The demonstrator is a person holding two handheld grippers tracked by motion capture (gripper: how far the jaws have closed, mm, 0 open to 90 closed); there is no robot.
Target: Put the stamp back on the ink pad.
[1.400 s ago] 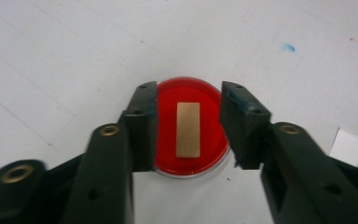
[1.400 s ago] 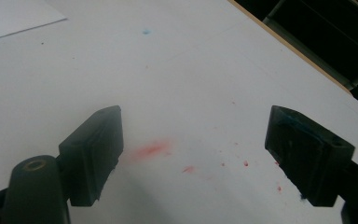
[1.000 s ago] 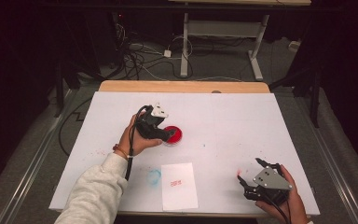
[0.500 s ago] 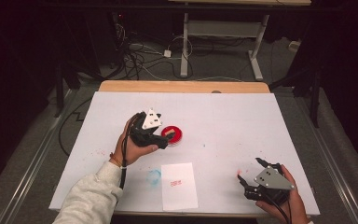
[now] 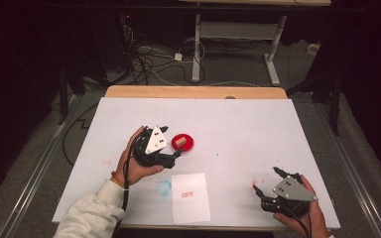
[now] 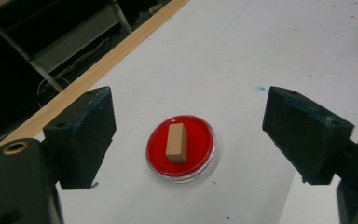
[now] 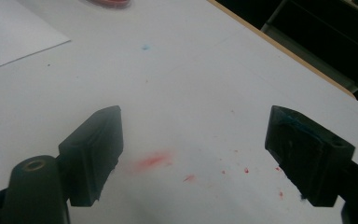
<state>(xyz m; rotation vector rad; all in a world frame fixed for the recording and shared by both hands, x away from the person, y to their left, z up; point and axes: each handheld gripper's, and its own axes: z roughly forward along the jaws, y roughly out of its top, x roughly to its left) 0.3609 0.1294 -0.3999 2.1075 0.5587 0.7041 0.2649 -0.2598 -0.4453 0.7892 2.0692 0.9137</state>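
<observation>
Left gripper (image 5: 174, 154) has drawn back from the red dish (image 6: 181, 148), fingers apart; wooden block (image 6: 176, 142) left inside. Right gripper (image 7: 193, 161) idle, fingers apart. Placement looks finished.

Red dishes: one (image 5: 183, 143) | wooden blocks: one (image 5: 180, 142), lying in it | paper sheets: one (image 5: 191, 197) | handheld grippers: two, left (image 5: 174, 154) and right (image 5: 263, 182) | tables: one (image 5: 238, 124)

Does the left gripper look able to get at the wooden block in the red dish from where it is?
Probably yes. The left gripper is open, the wooden block lies uncovered in the red dish between its jaws' line of sight, and nothing stands between them.
</observation>
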